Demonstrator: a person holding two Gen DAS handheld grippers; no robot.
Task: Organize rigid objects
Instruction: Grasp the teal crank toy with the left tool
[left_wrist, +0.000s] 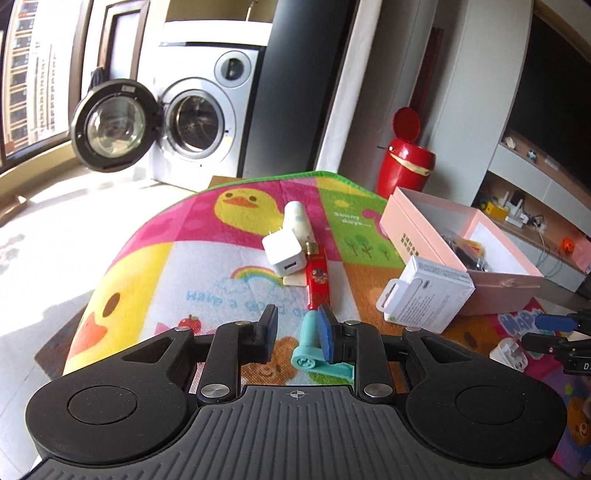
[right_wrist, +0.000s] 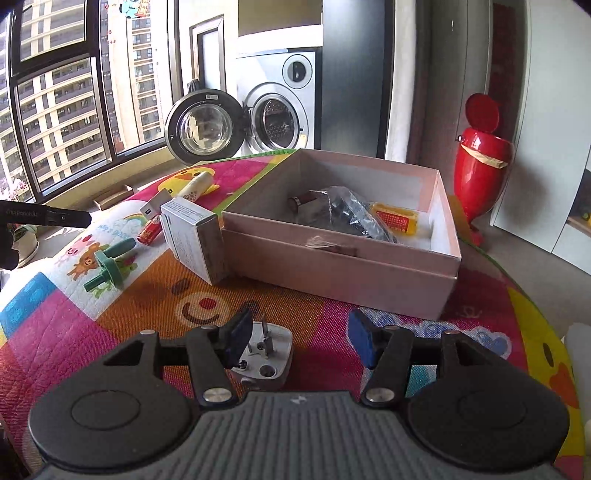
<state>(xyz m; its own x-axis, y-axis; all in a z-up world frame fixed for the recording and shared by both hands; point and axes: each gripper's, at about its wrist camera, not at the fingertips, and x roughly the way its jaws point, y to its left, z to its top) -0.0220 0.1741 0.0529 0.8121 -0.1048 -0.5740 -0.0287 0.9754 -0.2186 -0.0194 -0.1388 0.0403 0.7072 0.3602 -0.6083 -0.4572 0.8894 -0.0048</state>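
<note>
One white plug (right_wrist: 264, 354) between right gripper (right_wrist: 299, 341) fingers; one pink box (right_wrist: 340, 266) beyond

This is a home, a flat high up in a tower block. A front-loading washing machine (right_wrist: 280, 107) stands by the wall with its round door (right_wrist: 205, 127) swung open. Through the big dark-framed window (right_wrist: 55, 99) I see rows of neighbouring high-rise balconies. A child's play mat (left_wrist: 207, 258) printed with ducks and bears covers the surface. A red pedal-style bin (right_wrist: 480, 162) with its lid up stands nearby, and wall shelving (left_wrist: 517, 206) holds chargers and cables.
</note>
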